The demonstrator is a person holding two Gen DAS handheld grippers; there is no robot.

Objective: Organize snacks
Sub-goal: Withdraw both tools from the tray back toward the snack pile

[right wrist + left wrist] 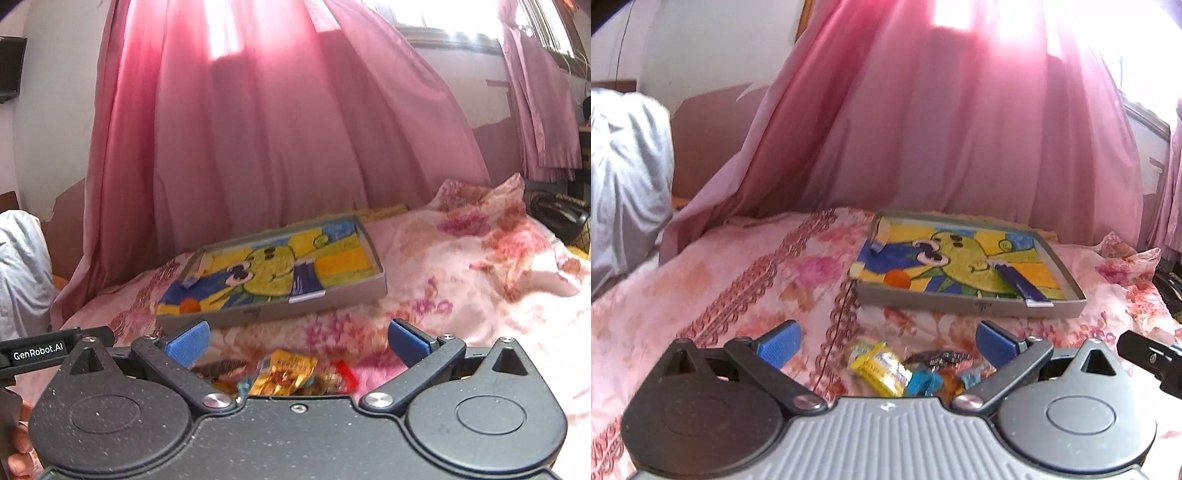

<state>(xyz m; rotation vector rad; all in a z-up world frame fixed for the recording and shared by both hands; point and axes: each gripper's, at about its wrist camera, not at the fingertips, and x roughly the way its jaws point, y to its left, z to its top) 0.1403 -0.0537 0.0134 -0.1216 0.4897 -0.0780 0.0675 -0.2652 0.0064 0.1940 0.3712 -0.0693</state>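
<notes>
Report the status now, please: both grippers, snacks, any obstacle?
Left gripper open, right gripper open, both empty. Snack packets loose on floral bedsheet; grey tray beyond. Nothing in the way.

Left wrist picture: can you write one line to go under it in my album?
Open left gripper hovers over a pile of snacks on the flowery bedspread, near the grey tray.

Black left gripper (886, 341) and right gripper (297, 341) (blue fingertip pads, silver screws)
</notes>
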